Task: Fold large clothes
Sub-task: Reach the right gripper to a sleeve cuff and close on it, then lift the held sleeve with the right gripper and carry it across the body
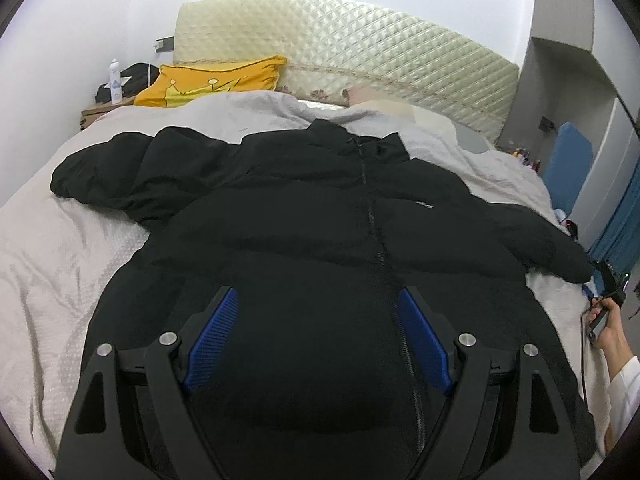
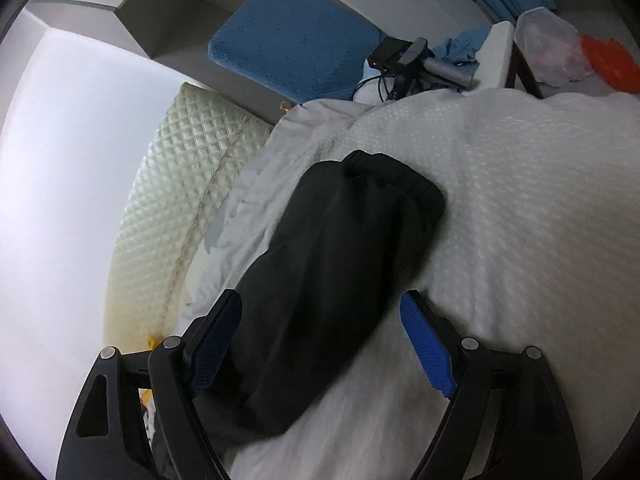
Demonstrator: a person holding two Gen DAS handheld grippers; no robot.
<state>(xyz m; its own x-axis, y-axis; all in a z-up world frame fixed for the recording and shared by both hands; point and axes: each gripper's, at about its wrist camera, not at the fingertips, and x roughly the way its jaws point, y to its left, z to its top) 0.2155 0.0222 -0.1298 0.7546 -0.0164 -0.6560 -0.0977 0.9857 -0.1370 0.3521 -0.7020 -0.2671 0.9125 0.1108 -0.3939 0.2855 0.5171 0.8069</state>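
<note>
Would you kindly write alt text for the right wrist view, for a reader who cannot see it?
A black jacket sleeve lies on a white bedspread, running away between the open fingers of the right gripper. A quilted cream headboard and a blue cushion lie beyond.

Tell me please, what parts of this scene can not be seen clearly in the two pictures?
- Jacket hem: left wrist view, covered by the open left gripper and the bottom edge.
- Chest logo: left wrist view, too small to read.
- Sleeve shoulder end: right wrist view, cut off behind the open right gripper.
</note>
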